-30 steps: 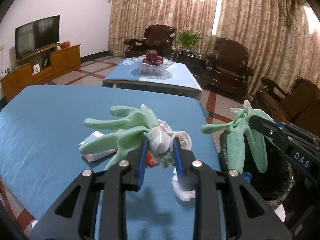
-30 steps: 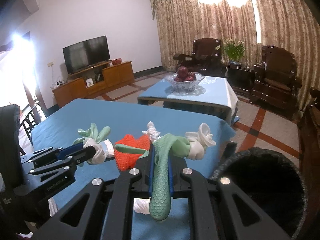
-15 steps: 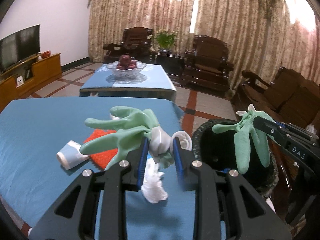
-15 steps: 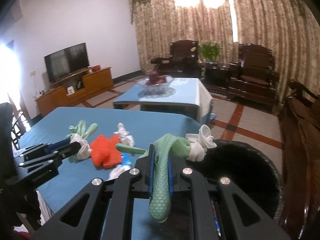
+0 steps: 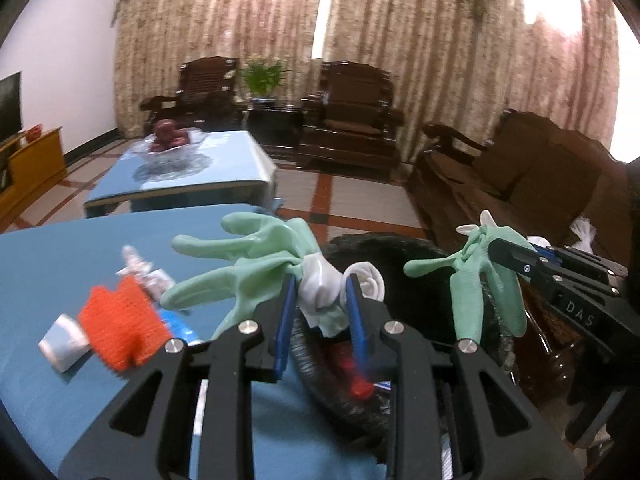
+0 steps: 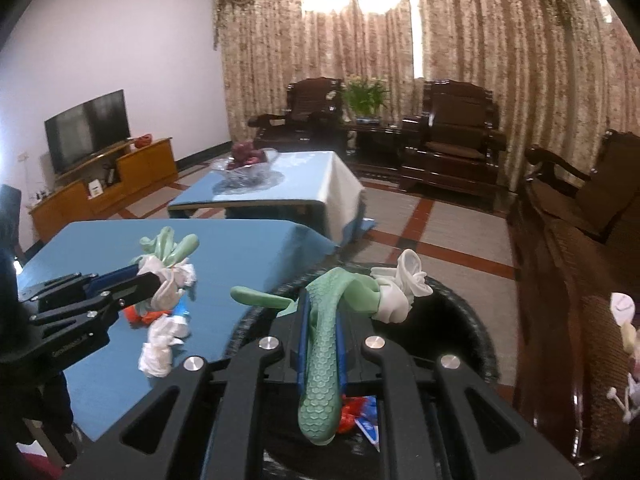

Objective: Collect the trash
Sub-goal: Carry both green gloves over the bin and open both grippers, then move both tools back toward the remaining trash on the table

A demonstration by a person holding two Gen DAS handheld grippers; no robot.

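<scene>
Left wrist view: the left gripper (image 5: 320, 300) is clamped on a limp green rubber glove (image 5: 244, 268) with a white cuff, carried toward the black bin (image 5: 360, 364) at five o'clock, probably for dropping. Orange mesh (image 5: 120, 328) lies on the blue table (image 5: 48, 248) at nine o'clock.

Right wrist view: the right gripper (image 6: 320, 344) pinches a second glove (image 6: 322, 364), scale-textured, over the bin's rim (image 6: 476, 320).

My left gripper (image 5: 318, 300) has its blue pads pressed in on a green-and-white glove (image 5: 256, 268), with a visible gap between the fingers. My right gripper (image 6: 320, 328) is clamped tight on a second green glove (image 6: 324, 344), pads nearly together. Both are held level, side by side, pointing forward, right gripper off to the left one's right.
</scene>
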